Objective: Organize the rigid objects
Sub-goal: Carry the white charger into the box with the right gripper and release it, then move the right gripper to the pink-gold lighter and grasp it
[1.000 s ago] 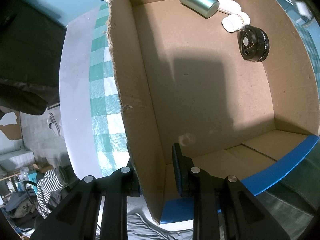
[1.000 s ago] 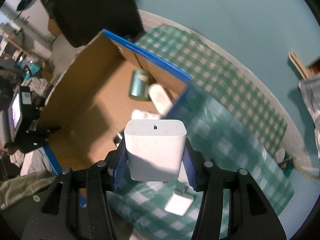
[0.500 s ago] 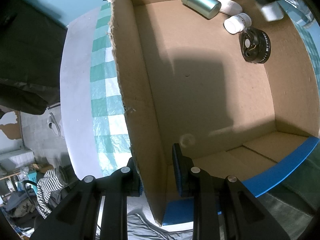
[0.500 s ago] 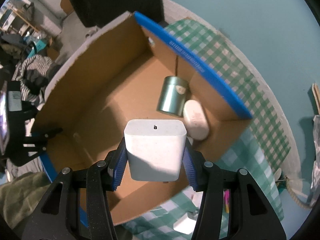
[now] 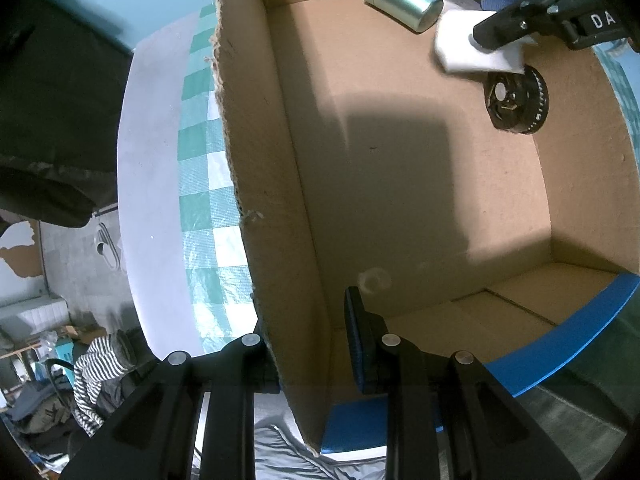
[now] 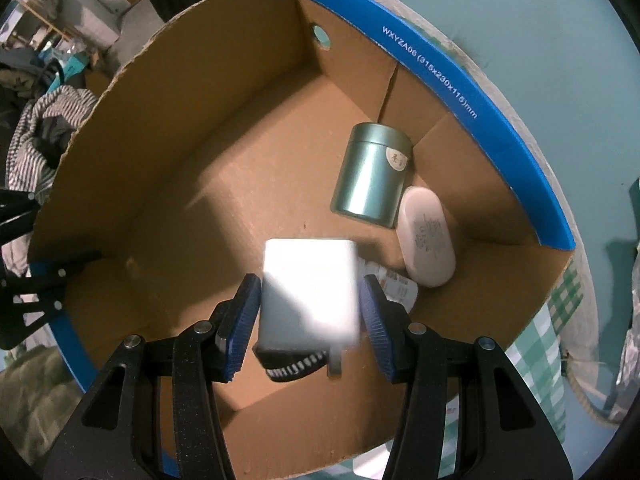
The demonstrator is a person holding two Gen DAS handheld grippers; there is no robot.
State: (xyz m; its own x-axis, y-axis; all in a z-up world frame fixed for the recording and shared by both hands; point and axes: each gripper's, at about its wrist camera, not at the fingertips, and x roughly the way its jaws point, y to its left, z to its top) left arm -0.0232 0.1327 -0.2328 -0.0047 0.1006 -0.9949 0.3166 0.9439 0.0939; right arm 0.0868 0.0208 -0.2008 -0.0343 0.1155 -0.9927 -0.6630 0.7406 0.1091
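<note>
The box (image 6: 248, 184) sits on a counter (image 5: 152, 184) under a green checked cloth (image 5: 200, 216), against a teal wall (image 6: 500, 12); striped laundry (image 5: 100, 364) is heaped on the floor beyond the box. The left tool (image 5: 308, 344) is clenched on the box's side wall. The right tool (image 6: 308, 312) grips a white block (image 6: 310, 284) over the box's floor, near the tin (image 6: 372, 176), the oval case (image 6: 428, 236) and the black dial (image 5: 516, 98).

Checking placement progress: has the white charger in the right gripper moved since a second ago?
Yes. The white charger came from over the checked cloth to inside the cardboard box, beside the green tin.
</note>
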